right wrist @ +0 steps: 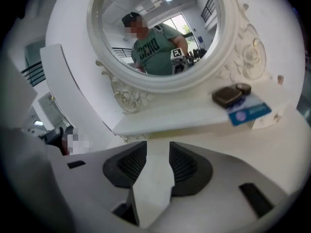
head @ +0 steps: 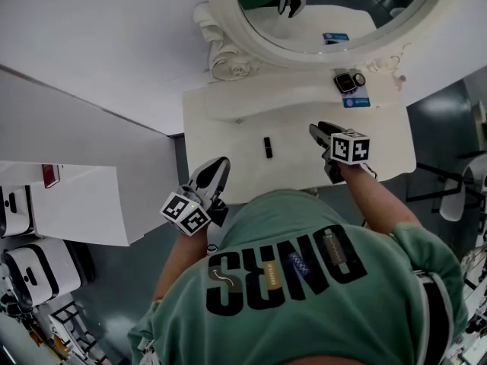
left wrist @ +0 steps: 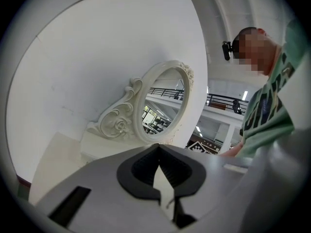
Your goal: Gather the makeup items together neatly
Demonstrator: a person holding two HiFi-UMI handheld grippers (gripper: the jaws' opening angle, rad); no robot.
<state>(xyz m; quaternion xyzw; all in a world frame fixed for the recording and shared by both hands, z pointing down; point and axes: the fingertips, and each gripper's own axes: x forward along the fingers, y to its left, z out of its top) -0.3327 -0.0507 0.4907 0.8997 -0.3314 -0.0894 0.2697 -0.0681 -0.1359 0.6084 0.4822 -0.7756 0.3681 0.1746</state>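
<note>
A small black tube point(head: 268, 147) lies on the white vanity table point(head: 228, 158). On the raised shelf under the mirror a dark compact point(head: 345, 81) point(right wrist: 227, 96) and a small round item point(head: 359, 79) point(right wrist: 244, 88) rest on a blue card point(head: 356, 100) point(right wrist: 249, 112). My right gripper point(head: 316, 131) point(right wrist: 158, 147) hangs over the table right of the tube, open, with nothing between its pads. My left gripper point(head: 220, 163) point(left wrist: 158, 150) is at the table's front left edge, shut and empty, pointing level toward the mirror.
The oval carved mirror point(head: 335, 14) point(left wrist: 164, 103) point(right wrist: 155, 33) stands behind the shelf against a white wall. The table's right edge drops to a dark floor point(head: 449, 128). A lower white surface point(head: 76, 204) with headsets point(head: 38, 268) lies at the left.
</note>
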